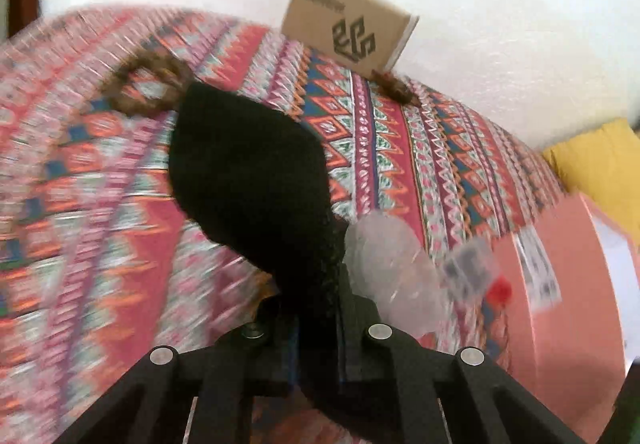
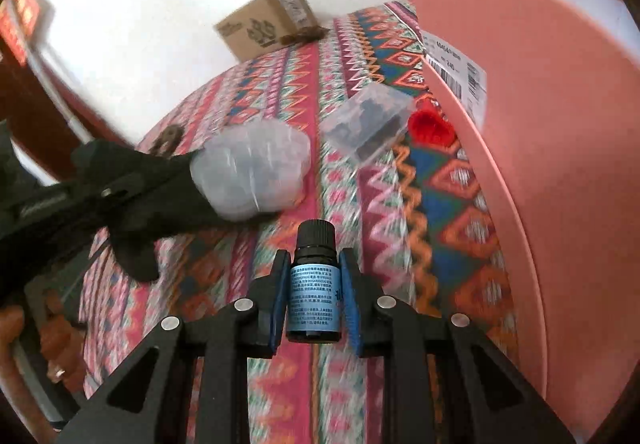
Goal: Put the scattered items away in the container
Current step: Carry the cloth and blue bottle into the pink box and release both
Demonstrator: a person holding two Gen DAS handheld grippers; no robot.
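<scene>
- Between your right gripper's jaws sits a small dark bottle, pinched upright by its blue label.
- Your left gripper is pressed onto a black cloth; beside its tip lies a frosted plastic case, though whether it is also held you can't tell.
- Ahead of the bottle lie a clear box and a red cap.
- Right of both stands the pink container; you're probably mid-carry, so next lift over its rim and release.

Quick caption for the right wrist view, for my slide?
Right gripper clamps a small dark bottle beside the pink container; translucent case lies ahead.
</scene>
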